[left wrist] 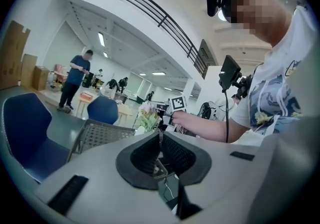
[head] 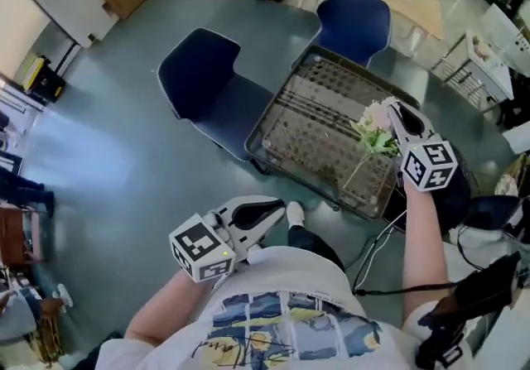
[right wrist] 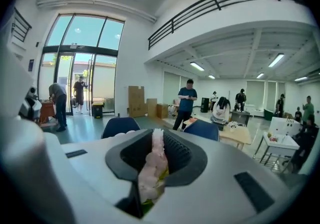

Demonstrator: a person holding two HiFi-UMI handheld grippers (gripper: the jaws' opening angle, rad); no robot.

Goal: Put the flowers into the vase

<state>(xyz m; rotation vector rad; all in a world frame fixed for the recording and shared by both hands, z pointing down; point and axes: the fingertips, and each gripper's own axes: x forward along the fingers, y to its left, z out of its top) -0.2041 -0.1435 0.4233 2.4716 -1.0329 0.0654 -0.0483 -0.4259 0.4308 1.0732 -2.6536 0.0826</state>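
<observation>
**A:** What fills most of the scene?

**B:** A grey-green floor (head: 124,153), seen steeply from above. On it stands a metal mesh table (head: 306,124) with a raised rim, set at an angle. Two dark blue chairs are next to it. One chair (head: 207,83) is just off the table's left edge and the other chair (head: 356,21) is at its far corner.

**A:** And the person's tools?

**B:** The left gripper (head: 277,209) is low in the head view, close to the person's body and off the table's near edge. In its own view the jaws are closed together with nothing between them. The right gripper (head: 396,116) is held up over the table's right edge, toward the near corner.

**A:** Where are the flowers?

**B:** The flowers (head: 374,130) are in the right gripper. They are a small bunch of pale pink blooms with green leaves, and a thin stem hangs down over the mesh. In the right gripper view the jaws are narrowed onto the bunch (right wrist: 152,168) and pink petals fill the gap between the pads. The left gripper view shows the same bunch (left wrist: 148,118) raised above the table.
</observation>
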